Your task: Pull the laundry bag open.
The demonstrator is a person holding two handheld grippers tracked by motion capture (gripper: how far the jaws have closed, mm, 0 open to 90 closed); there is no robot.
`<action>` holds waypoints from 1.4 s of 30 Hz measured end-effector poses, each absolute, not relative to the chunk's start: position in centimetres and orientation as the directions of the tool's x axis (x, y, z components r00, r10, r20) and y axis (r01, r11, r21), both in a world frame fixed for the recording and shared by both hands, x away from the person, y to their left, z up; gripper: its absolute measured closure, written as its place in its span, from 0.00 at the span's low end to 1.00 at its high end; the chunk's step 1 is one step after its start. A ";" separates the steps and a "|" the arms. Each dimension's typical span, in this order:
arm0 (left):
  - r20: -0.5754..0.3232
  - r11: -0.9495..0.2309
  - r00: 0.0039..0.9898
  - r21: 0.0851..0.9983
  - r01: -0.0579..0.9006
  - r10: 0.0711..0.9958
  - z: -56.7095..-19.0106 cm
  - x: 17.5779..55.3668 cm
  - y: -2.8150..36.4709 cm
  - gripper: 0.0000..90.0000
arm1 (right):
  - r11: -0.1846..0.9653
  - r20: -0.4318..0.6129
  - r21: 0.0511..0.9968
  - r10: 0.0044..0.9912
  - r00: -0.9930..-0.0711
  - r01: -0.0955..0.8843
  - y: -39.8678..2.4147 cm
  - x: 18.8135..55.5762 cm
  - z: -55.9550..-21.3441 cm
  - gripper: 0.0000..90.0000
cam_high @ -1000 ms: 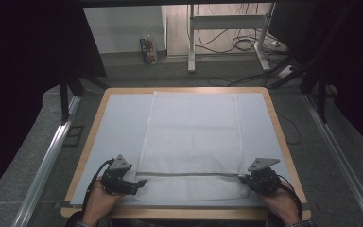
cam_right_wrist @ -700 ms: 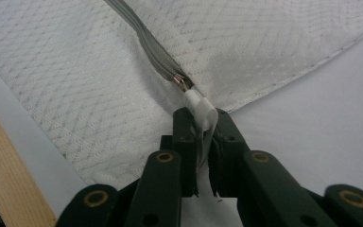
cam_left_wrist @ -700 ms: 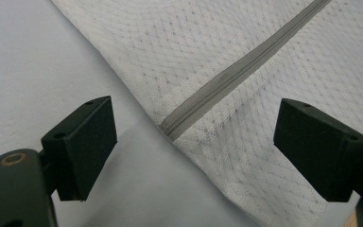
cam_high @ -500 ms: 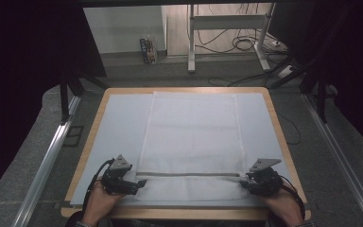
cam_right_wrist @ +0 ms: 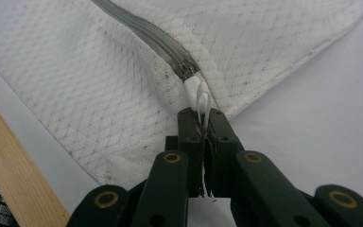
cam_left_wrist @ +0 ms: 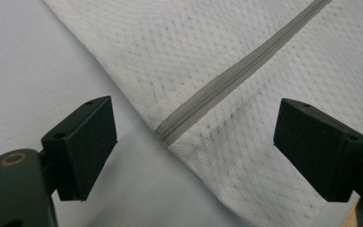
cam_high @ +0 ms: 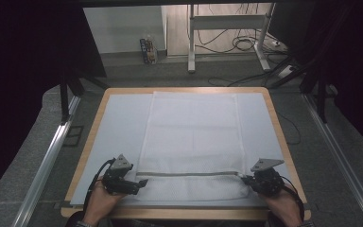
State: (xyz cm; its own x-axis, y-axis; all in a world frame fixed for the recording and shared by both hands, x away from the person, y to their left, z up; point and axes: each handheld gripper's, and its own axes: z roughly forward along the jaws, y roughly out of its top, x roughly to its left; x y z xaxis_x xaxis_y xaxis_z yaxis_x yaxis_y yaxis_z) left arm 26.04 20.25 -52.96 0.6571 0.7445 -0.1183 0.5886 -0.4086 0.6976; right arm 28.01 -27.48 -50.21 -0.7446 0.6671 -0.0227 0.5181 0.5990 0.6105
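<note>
One zipped mesh bag, flat.

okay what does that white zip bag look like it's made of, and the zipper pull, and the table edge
White bag: seemingly woven mesh fabric, matte, with a dotted diamond texture. Zipper: grey, faintly shiny teeth, plastic or metal unclear. Zipper pull, pinched by the right gripper: glossy white, probably plastic. Table edge: light wood, visible grain.

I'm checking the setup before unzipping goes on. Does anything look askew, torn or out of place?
Nothing stands out. The white mesh bag lies flat and square on the table, with no tears showing. The right gripper is shut on the white zipper pull; the left gripper hangs open over the zipper's other end.
</note>
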 end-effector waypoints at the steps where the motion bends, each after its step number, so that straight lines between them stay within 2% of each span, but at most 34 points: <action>1: -0.118 -0.409 0.657 0.698 0.589 0.744 -53.0 26.0 20.3 0.16 | 0.599 -0.023 0.610 0.667 -0.745 0.518 -27.5 28.0 -50.2 0.95; 8: -0.149 -0.404 0.678 0.704 0.584 0.720 -52.4 26.4 18.8 0.14 | 0.588 -0.042 0.664 0.646 -0.762 0.462 -27.6 27.7 -49.5 0.95; 11: -0.174 -0.394 0.701 0.722 0.568 0.691 -51.8 26.7 17.9 0.09 | 0.601 -0.063 0.670 0.631 -0.773 0.436 -27.4 27.6 -49.2 0.95; 15: -0.213 -0.384 0.731 0.737 0.556 0.648 -51.0 27.8 16.0 0.10 | 0.597 -0.071 0.684 0.627 -0.776 0.419 -27.5 27.4 -48.9 0.95; 21: -0.171 -0.465 0.802 0.738 0.489 0.573 -50.1 29.8 11.2 0.11 | 0.578 -0.065 0.707 0.628 -0.775 0.409 -27.8 27.3 -48.6 0.95; 31: -0.147 -0.521 0.870 0.750 0.408 0.470 -49.0 33.0 2.6 0.11 | 0.581 -0.082 0.713 0.626 -0.776 0.393 -27.7 27.2 -48.5 0.95; 42: -0.070 -0.613 0.930 0.733 0.294 0.362 -49.0 34.0 -5.2 0.10 | 0.583 -0.090 0.716 0.624 -0.776 0.385 -27.7 27.1 -48.3 0.94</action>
